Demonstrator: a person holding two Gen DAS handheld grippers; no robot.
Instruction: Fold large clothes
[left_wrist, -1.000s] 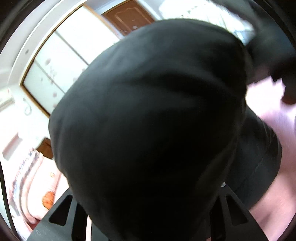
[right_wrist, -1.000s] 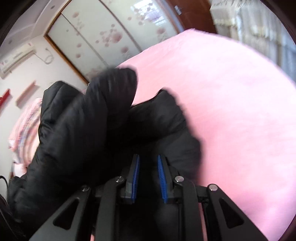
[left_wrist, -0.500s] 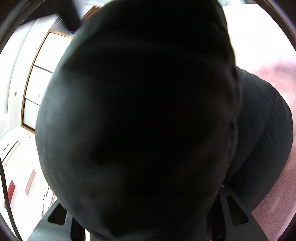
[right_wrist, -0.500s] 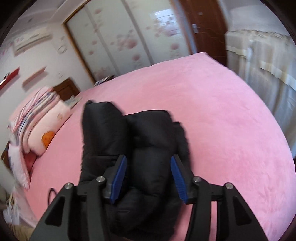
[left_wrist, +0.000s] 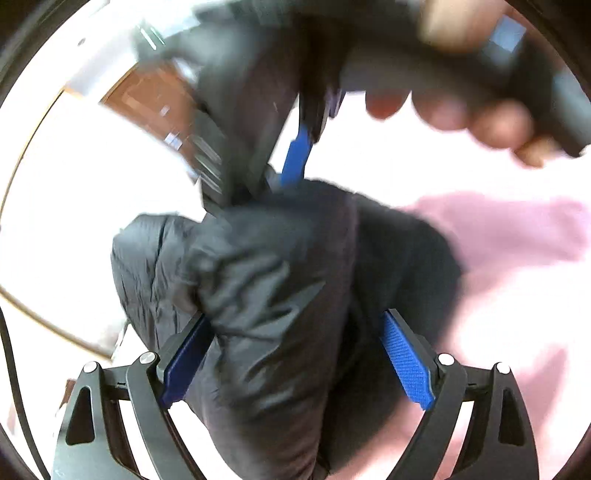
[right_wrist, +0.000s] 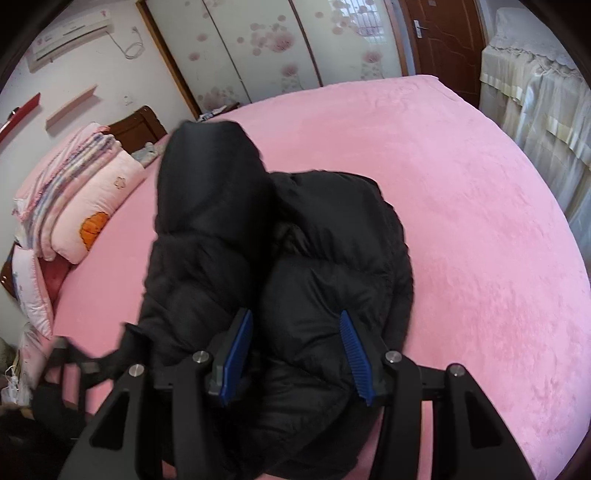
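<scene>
A black puffy jacket (right_wrist: 280, 258) lies bunched on the pink bed (right_wrist: 461, 206), its hood toward the headboard. My right gripper (right_wrist: 295, 354) is open, its blue pads apart just above the jacket's near end. My left gripper (left_wrist: 295, 354) is open too, with a fold of the jacket (left_wrist: 280, 280) bulging between its blue pads. In the blurred left wrist view the other gripper's blue finger (left_wrist: 297, 155) and the hand holding it show above the jacket.
Folded pink quilts and pillows (right_wrist: 81, 206) are stacked at the bed's left by the wooden headboard. A sliding wardrobe (right_wrist: 280, 48) and a brown door (right_wrist: 443, 40) stand behind. A cloth-covered cabinet (right_wrist: 535, 85) stands at the right.
Both grippers have opened and let go of the jacket. The jacket has dropped onto the bed. The right gripper has drawn back and up; the left view is no longer filled by fabric.
</scene>
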